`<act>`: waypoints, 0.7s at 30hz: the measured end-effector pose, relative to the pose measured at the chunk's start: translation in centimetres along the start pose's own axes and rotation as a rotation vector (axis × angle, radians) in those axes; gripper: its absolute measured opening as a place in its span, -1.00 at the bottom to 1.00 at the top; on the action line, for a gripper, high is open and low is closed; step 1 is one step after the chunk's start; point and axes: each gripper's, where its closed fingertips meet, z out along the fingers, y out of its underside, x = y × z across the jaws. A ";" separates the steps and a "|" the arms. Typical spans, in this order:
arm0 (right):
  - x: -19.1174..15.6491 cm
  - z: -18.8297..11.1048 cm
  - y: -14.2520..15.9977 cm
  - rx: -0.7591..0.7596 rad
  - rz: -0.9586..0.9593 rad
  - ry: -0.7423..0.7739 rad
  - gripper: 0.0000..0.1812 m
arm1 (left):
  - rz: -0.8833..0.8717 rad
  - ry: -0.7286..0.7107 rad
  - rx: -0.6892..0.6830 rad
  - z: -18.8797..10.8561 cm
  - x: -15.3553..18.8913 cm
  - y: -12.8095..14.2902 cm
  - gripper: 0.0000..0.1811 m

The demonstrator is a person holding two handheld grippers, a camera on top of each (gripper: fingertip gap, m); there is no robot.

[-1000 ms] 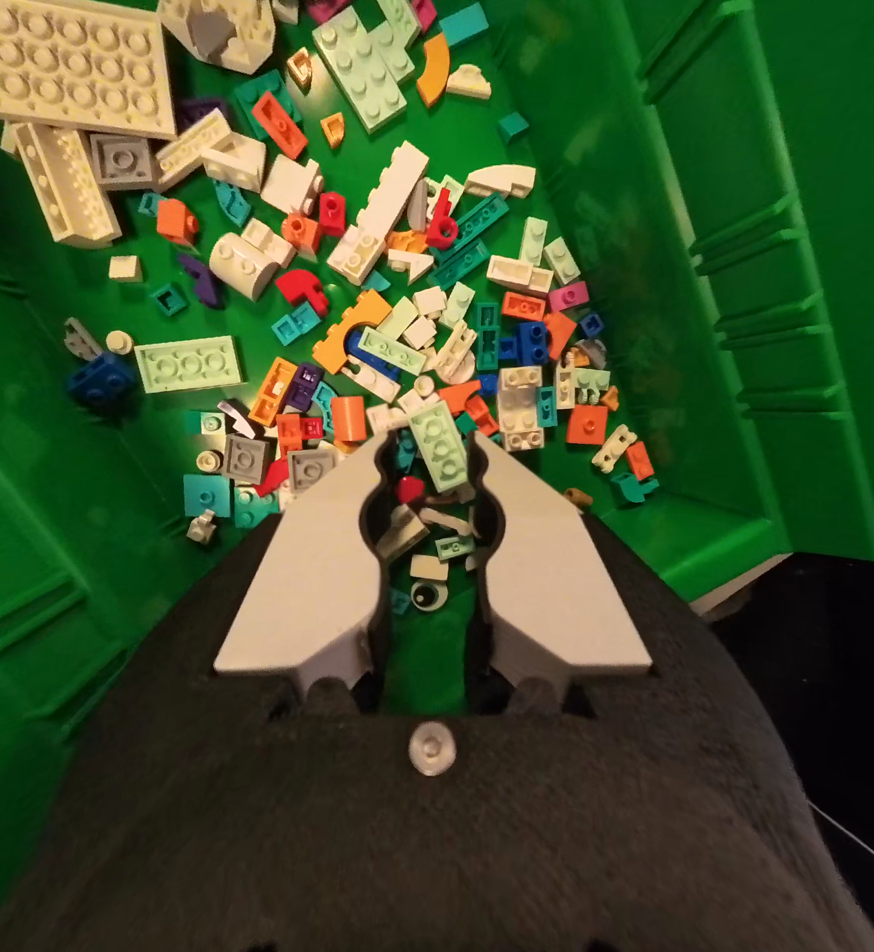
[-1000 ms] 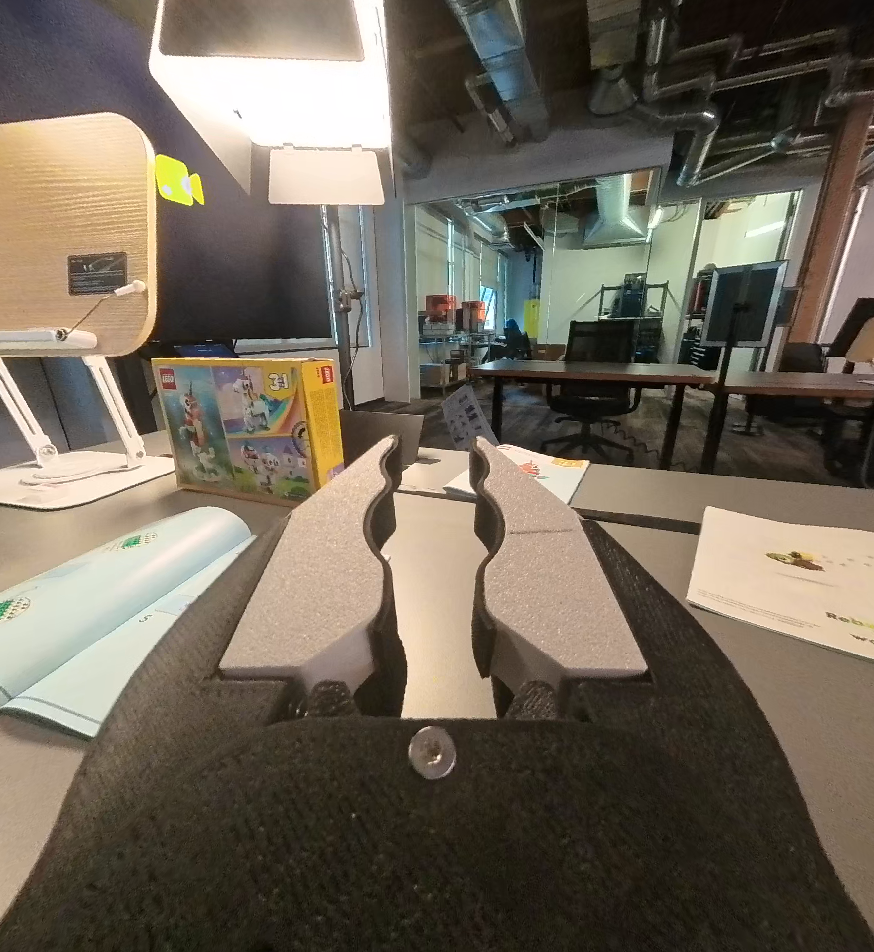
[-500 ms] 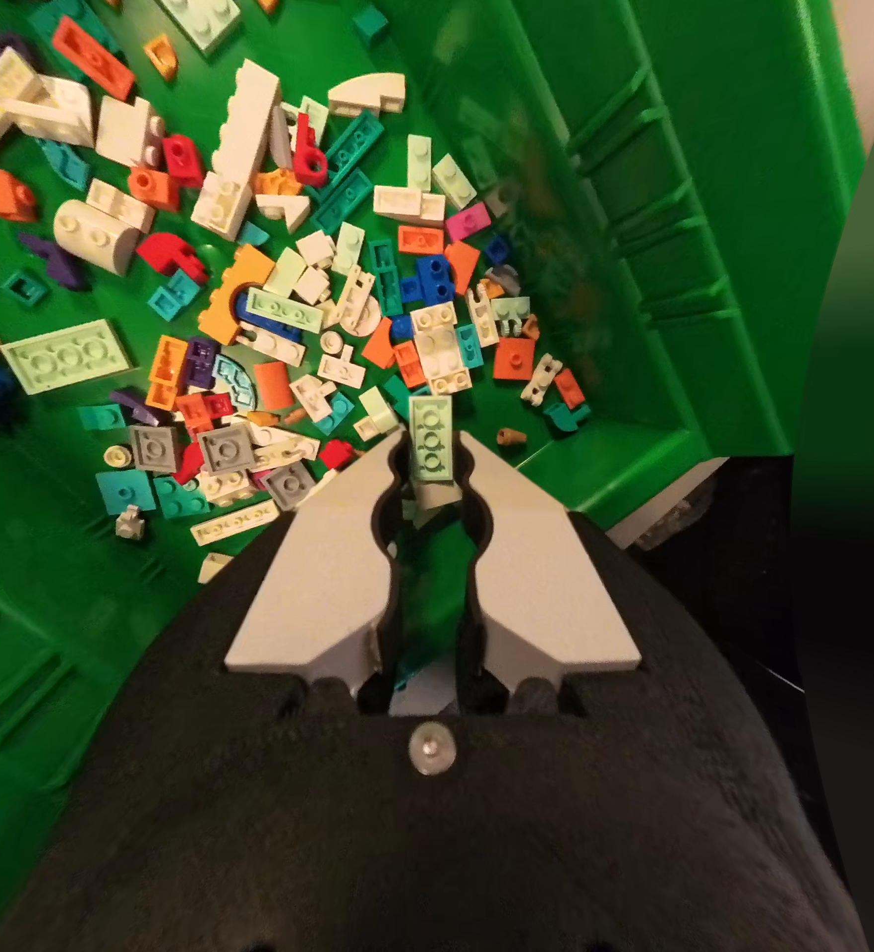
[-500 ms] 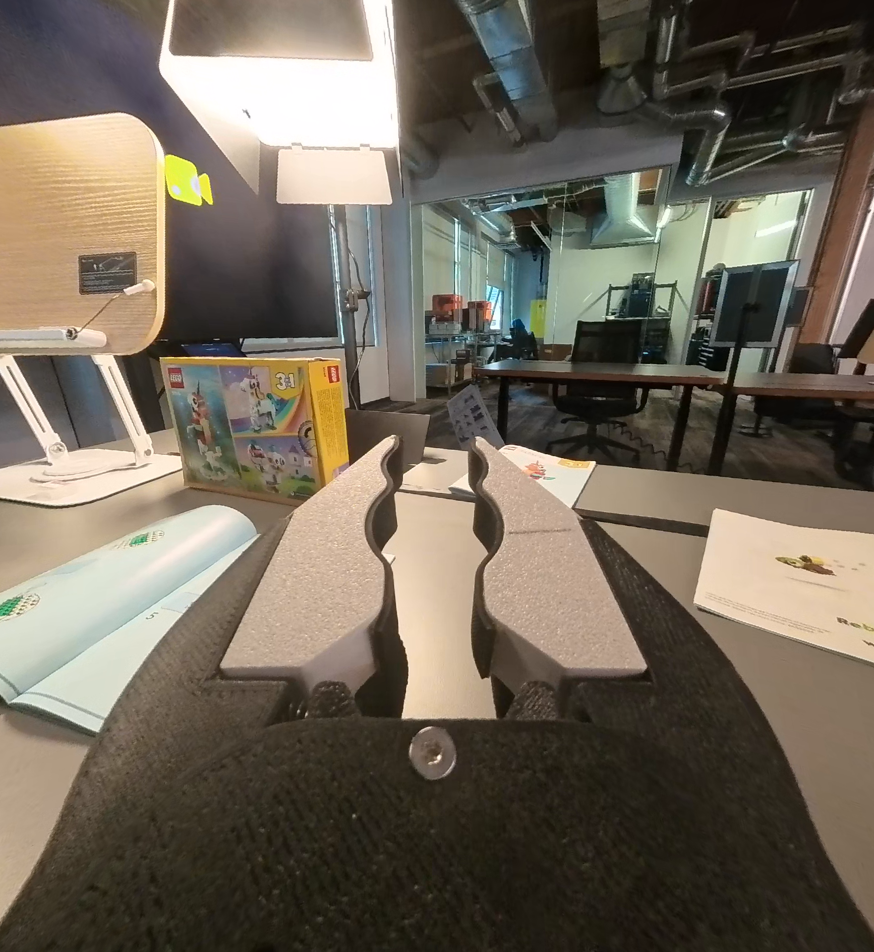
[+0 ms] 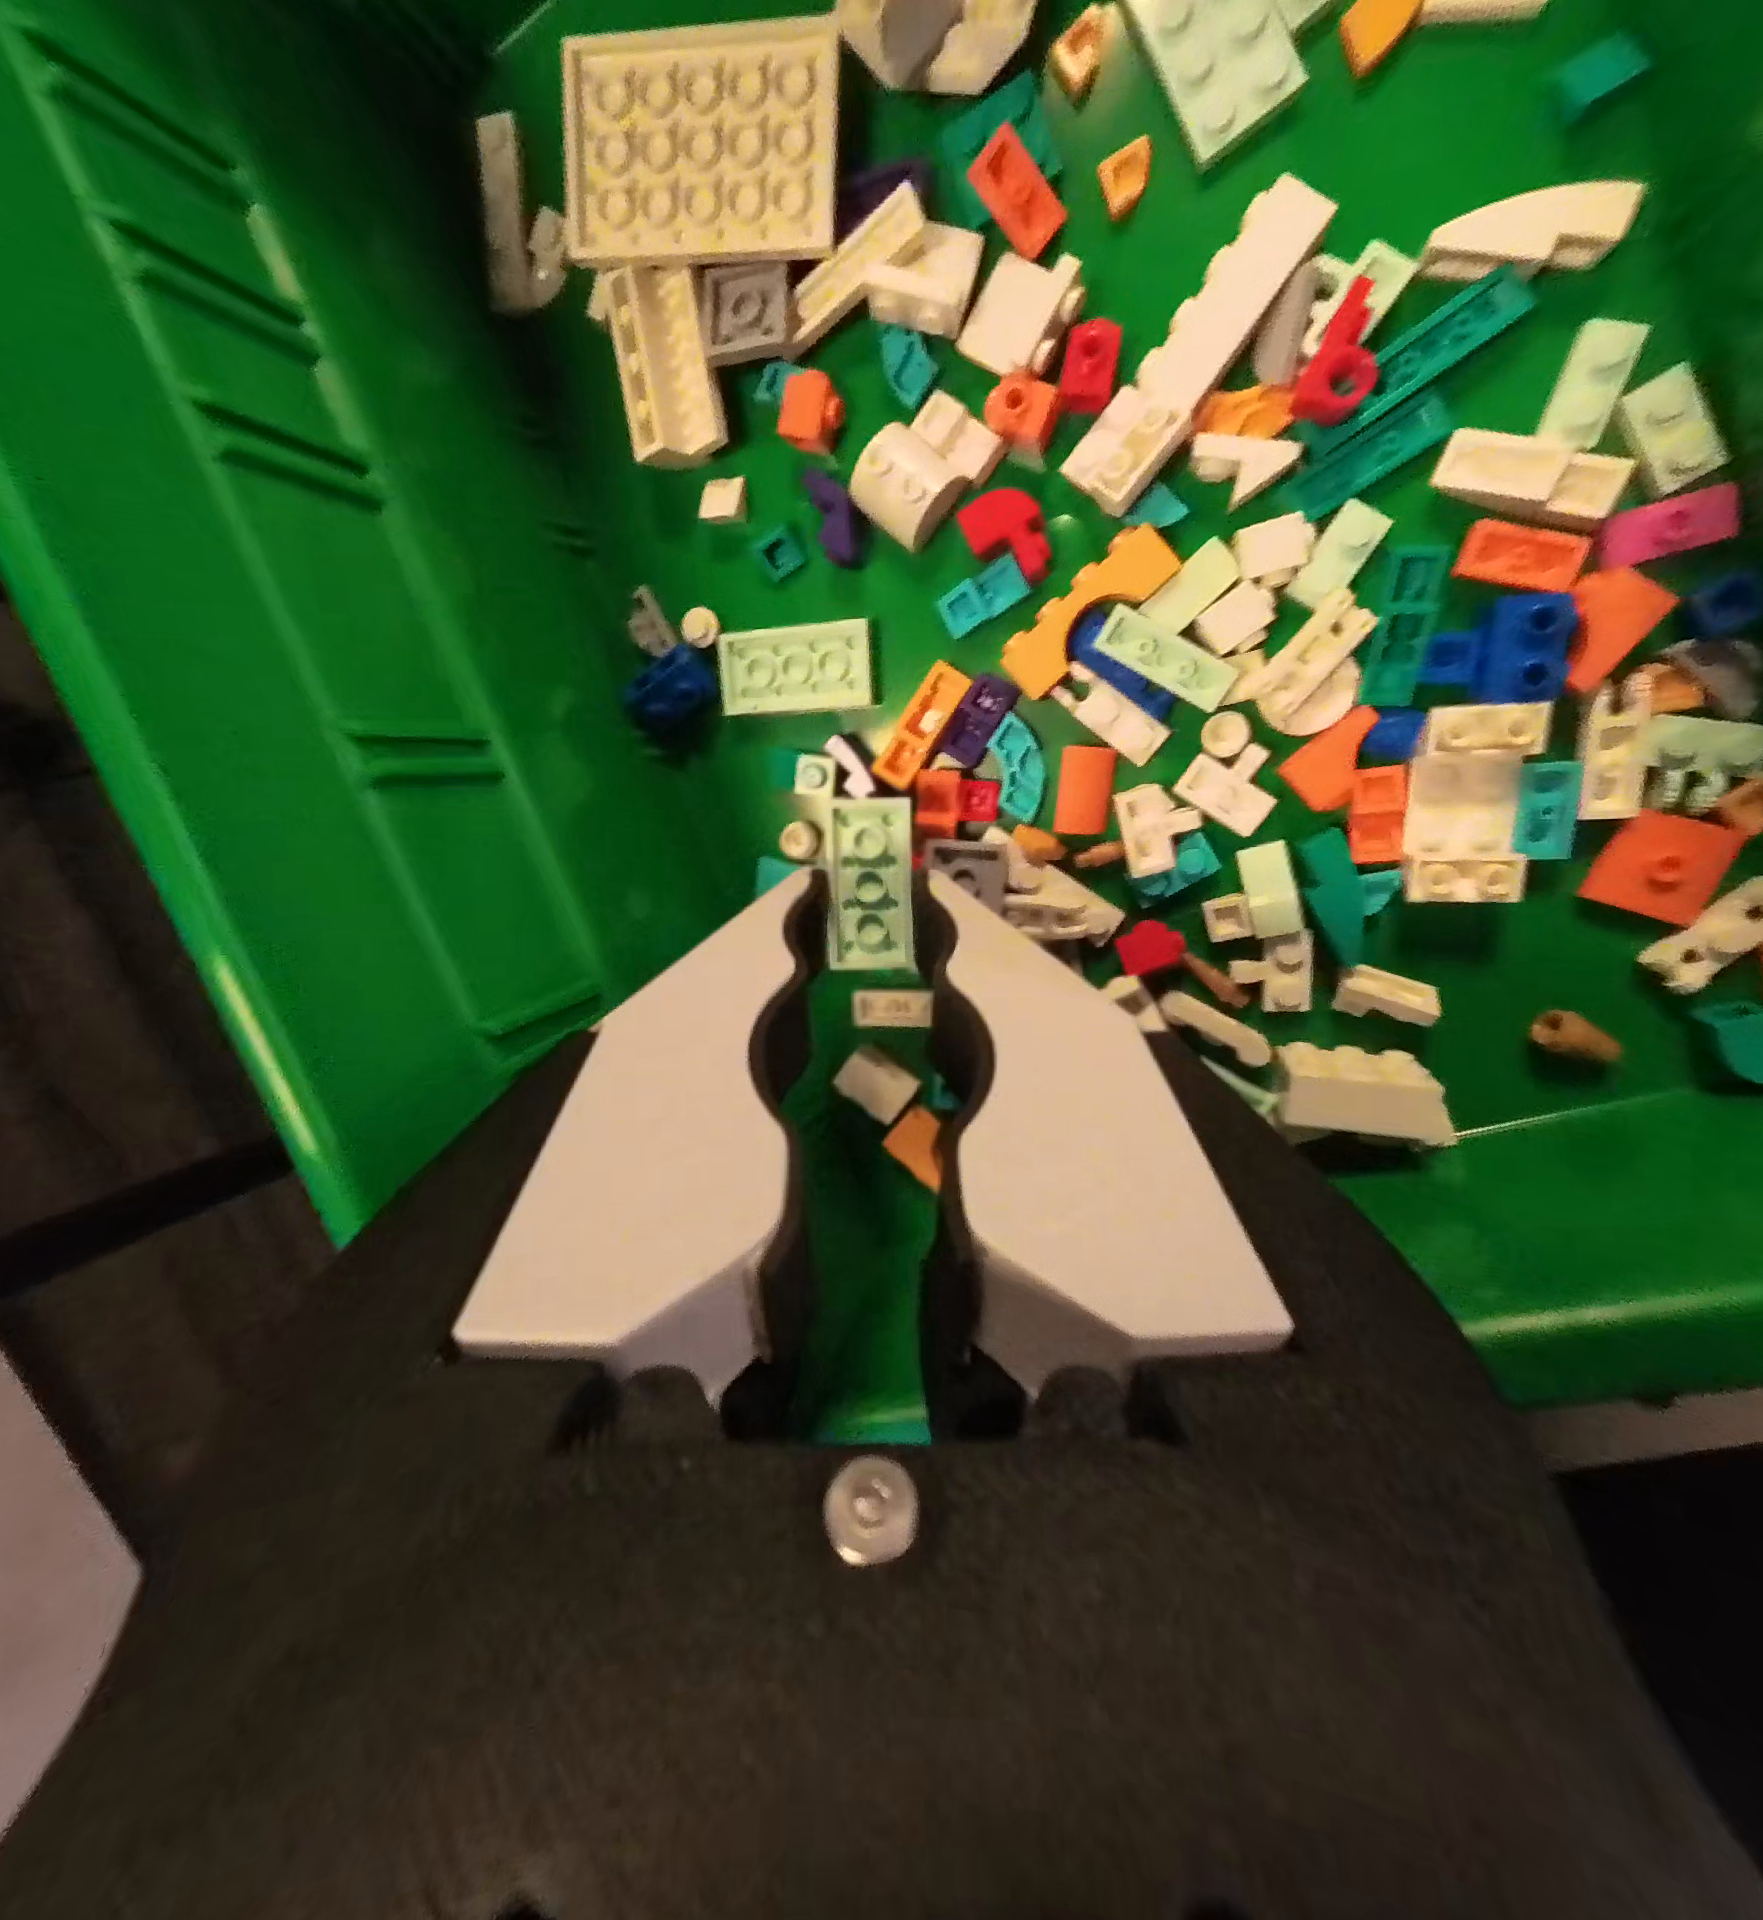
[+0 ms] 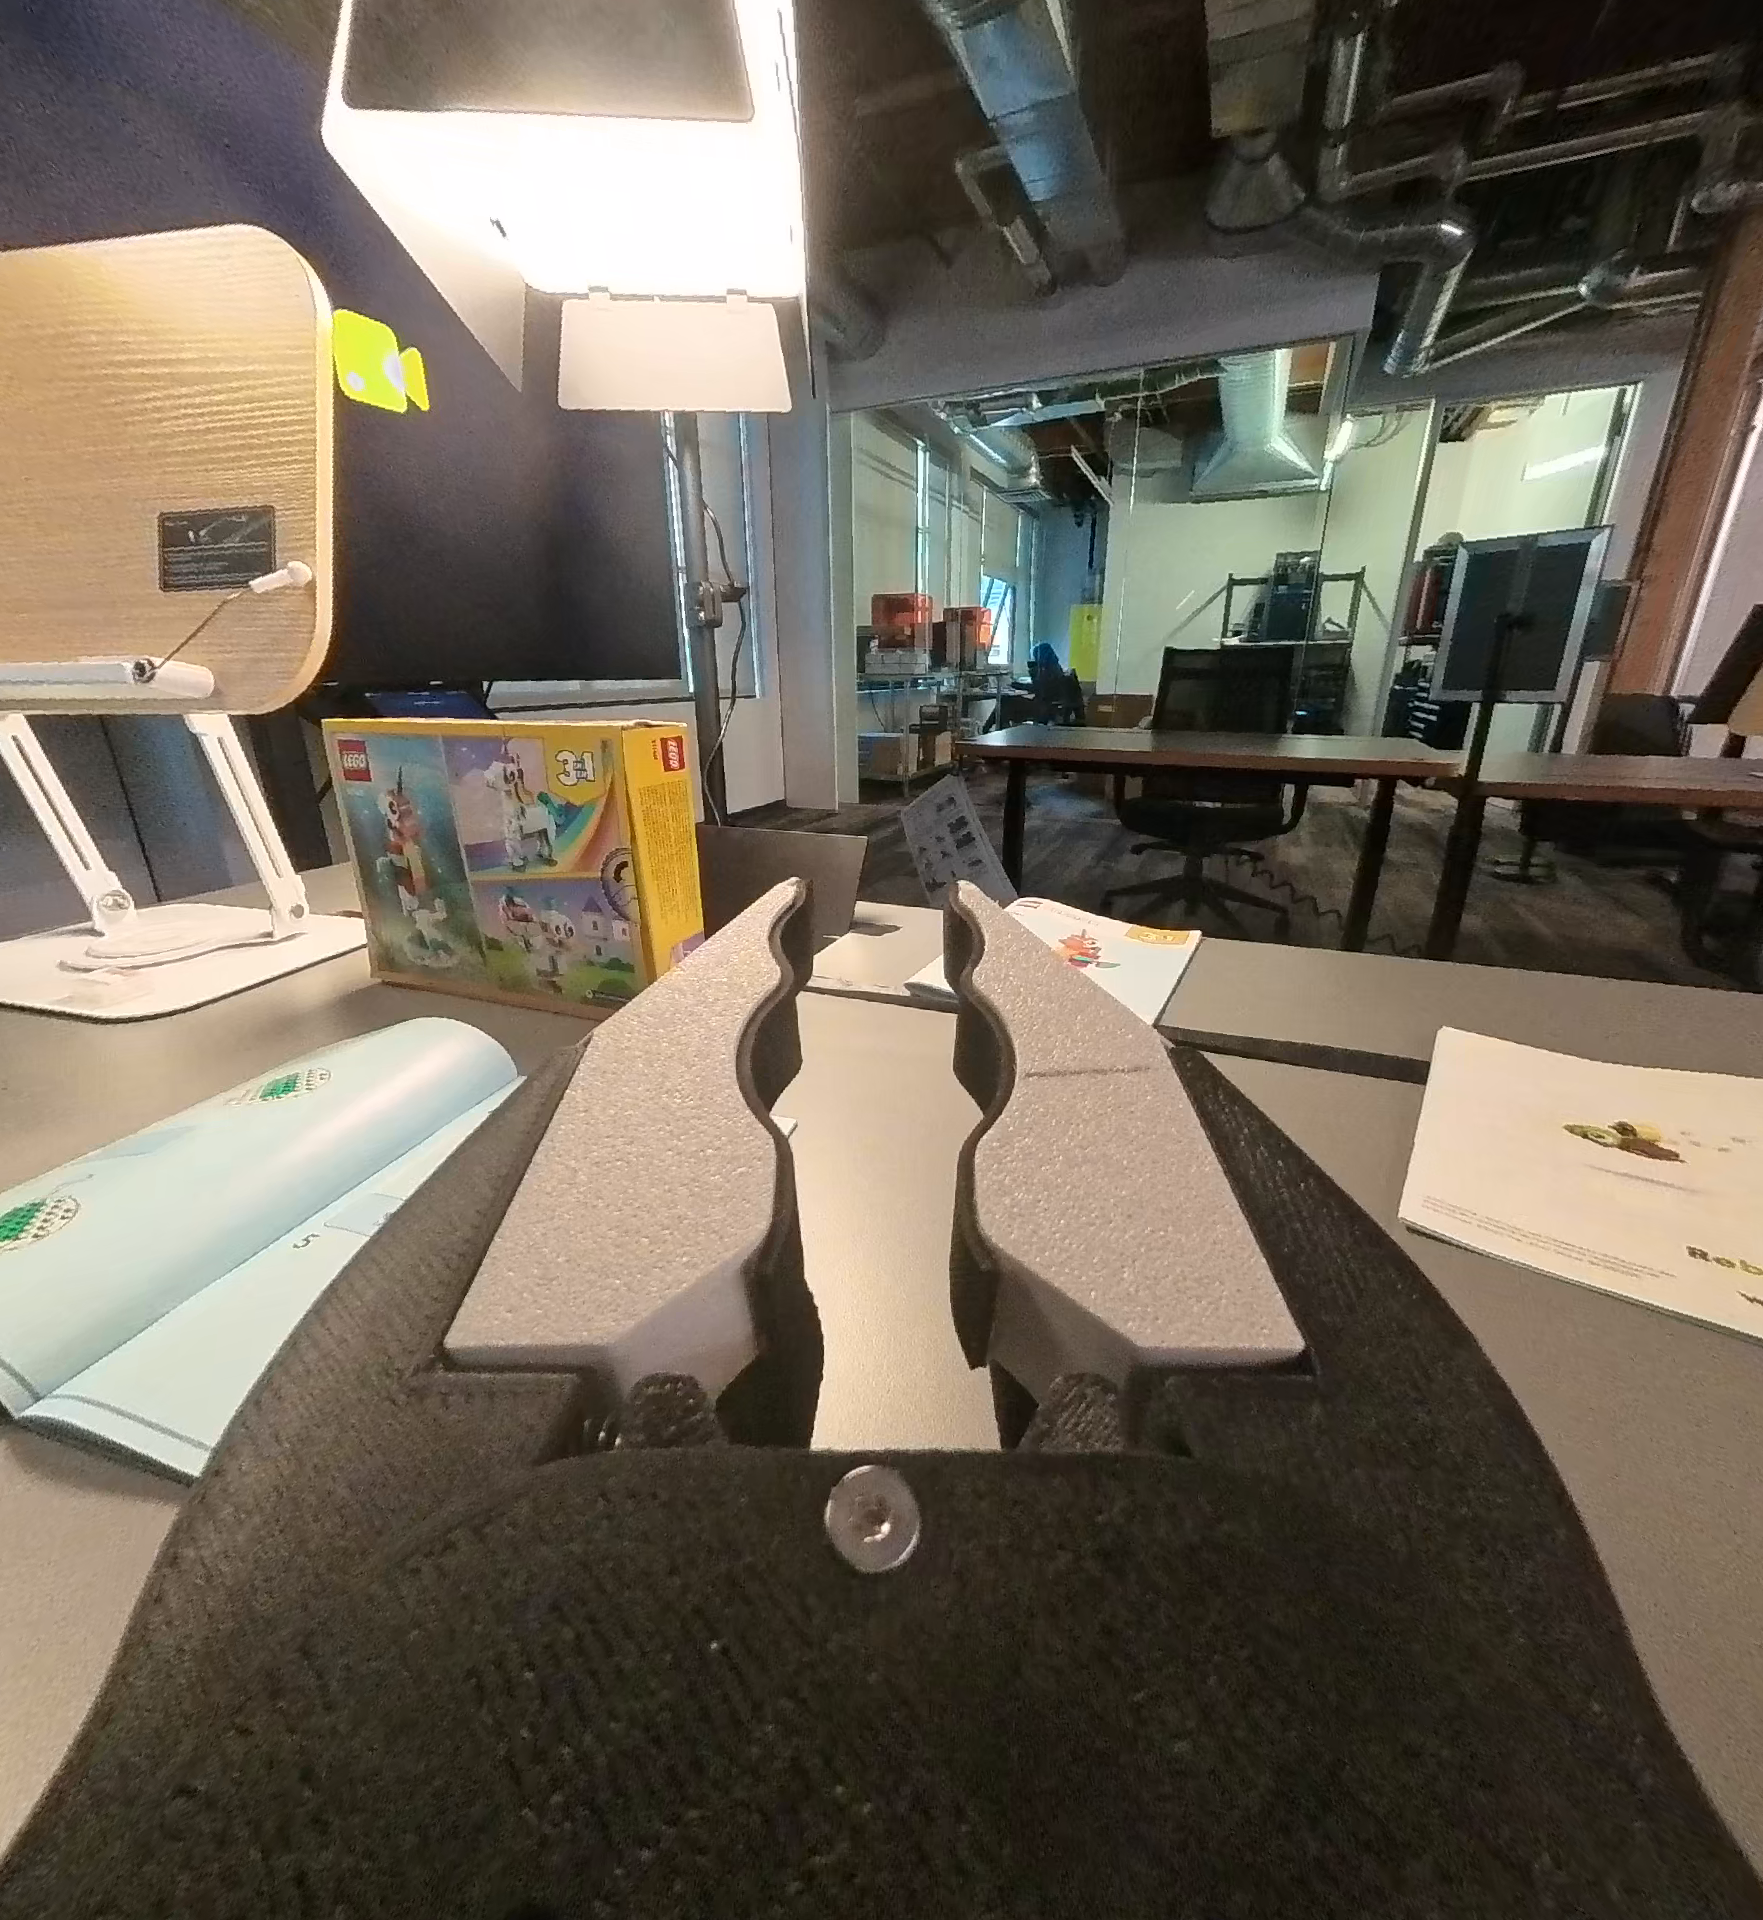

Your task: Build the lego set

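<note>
In the left wrist view, my left gripper (image 5: 869, 894) is shut on a pale green plate (image 5: 869, 883) with two rows of studs and holds it above the green bin (image 5: 316, 644). The bin floor is strewn with several loose bricks (image 5: 1220, 644) in white, orange, teal, red and blue. A large cream plate (image 5: 700, 156) lies at the far end. In the right wrist view, my right gripper (image 6: 875, 904) is open and empty, low over the grey table (image 6: 1583, 1507).
On the table are an open blue instruction booklet (image 6: 181, 1174) at left, the yellow set box (image 6: 513, 862) ahead, a white stand with a wooden panel (image 6: 118, 468) at far left, and a white leaflet (image 6: 1625, 1174) at right. The bin walls rise steeply on the left. One gripper's finger ends stand about 60 cm off the other's.
My left gripper, still holding the pale green plate, has swung to the left across the bin and sits higher above the brick pile. The right gripper has barely moved.
</note>
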 end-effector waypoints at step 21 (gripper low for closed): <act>0.4 0.1 0.2 -0.019 -0.037 0.041 -0.71 | 0.199 0.401 0.163 -1.4 7.9 -2.7 -0.56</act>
